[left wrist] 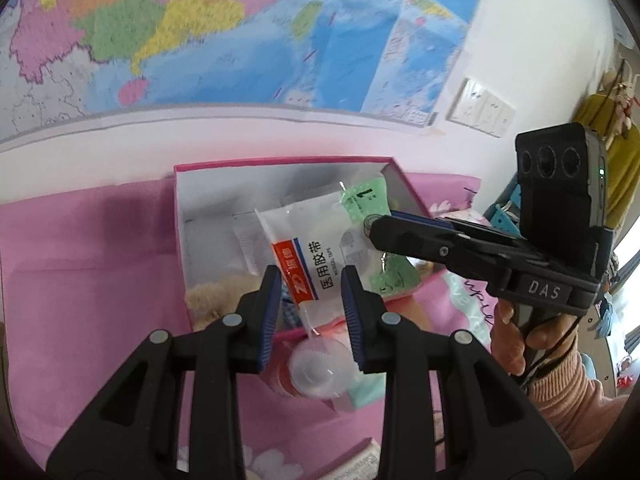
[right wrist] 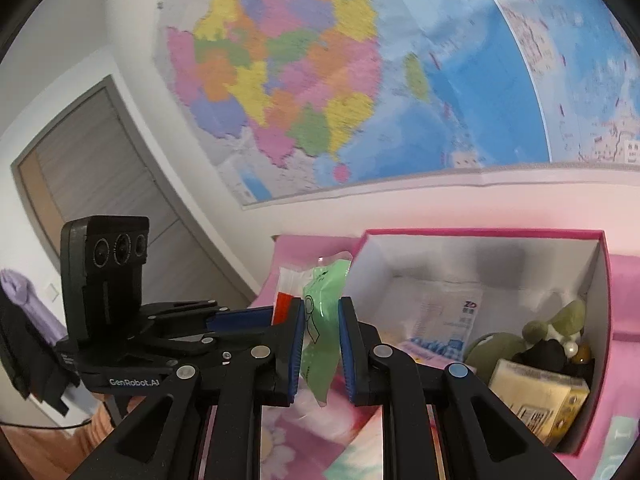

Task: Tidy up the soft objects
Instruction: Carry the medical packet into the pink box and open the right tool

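Pink-walled box (left wrist: 280, 168) sits just under the white tape packet (left wrist: 316, 248) clamped in the left tongs (left wrist: 310, 312), while from the right the right tongs (right wrist: 320, 344) pinch only the thin green pouch (right wrist: 324, 320) left of the box (right wrist: 600, 320), so either could slip outside.

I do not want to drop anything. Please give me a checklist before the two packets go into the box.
1. Left gripper shut on white packet: ok.
2. Right gripper shut on green packet: ok.
3. Box open on top: ok.
4. Bare floor left in the box beside the plush: ok.
5. Packets already above the opening: cannot tell.
6. Packets free of each other: cannot tell.
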